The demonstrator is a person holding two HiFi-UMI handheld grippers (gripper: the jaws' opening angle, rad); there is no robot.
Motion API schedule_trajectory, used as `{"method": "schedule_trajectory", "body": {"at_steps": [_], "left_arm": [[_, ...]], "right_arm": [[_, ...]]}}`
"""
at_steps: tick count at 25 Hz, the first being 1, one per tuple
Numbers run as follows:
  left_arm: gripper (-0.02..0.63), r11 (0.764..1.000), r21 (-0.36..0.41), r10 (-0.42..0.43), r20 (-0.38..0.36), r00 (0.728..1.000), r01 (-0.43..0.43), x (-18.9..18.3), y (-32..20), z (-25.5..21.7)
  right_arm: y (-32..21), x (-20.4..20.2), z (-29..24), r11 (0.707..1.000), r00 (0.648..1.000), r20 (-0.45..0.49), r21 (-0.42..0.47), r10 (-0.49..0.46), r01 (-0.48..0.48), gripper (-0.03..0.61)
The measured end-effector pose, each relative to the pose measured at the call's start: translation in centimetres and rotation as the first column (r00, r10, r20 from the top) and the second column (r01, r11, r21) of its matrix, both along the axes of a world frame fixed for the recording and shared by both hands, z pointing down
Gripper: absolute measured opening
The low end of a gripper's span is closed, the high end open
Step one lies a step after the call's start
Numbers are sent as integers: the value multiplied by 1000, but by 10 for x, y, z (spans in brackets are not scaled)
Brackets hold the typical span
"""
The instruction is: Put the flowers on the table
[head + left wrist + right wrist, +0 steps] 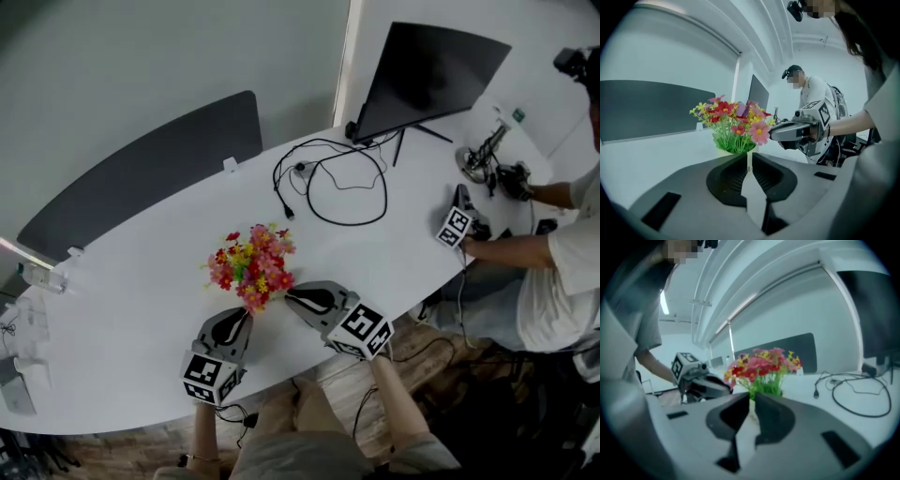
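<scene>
The bunch of red, pink & yellow artificial flowers in a small cream pot is at the near edge of the white oval table, right in front of you, btwn your two tools. No view shows whether the pot's base touches the table top.

Your L tool is clenched: jaws almost together, w/ a thin cream strip of the pot pinched btwn them. It comes in from the near-left, tip under the blooms. Your R tool is the same: jaws closed on a pale sliver of the pot, coming in from the near-right. So both tools are grasping the flowers by the pot, one on each side. In each tool's view the other tool shows just beside the blooms.

Further back on the table, well apart from the flowers, there's a black cable in loose loops & a dark flat monitor on a thin stand. A dark grey divider panel runs along the far edge. At the R end, another person in a white tee has a hand by a marker-cube tool.
</scene>
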State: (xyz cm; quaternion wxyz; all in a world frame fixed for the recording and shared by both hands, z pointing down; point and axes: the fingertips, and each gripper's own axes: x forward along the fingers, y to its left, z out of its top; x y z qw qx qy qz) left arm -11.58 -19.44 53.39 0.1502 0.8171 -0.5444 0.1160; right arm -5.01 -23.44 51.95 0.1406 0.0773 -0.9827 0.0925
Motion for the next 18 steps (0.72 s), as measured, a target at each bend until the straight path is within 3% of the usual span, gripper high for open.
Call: {"method": "schedule_trajectory", "body": {"at_steps": [7,18], "left_arm": [[25,998,56,5,-23,1000,-4,5,8,-36],[17,985,156,80,-31,996,-74,29,17,-92]], "right_arm": [[13,6,-42,1000,995,92,-8,23,-23,35],[33,8,-96,999,982,189,40,19,-27,23]]}}
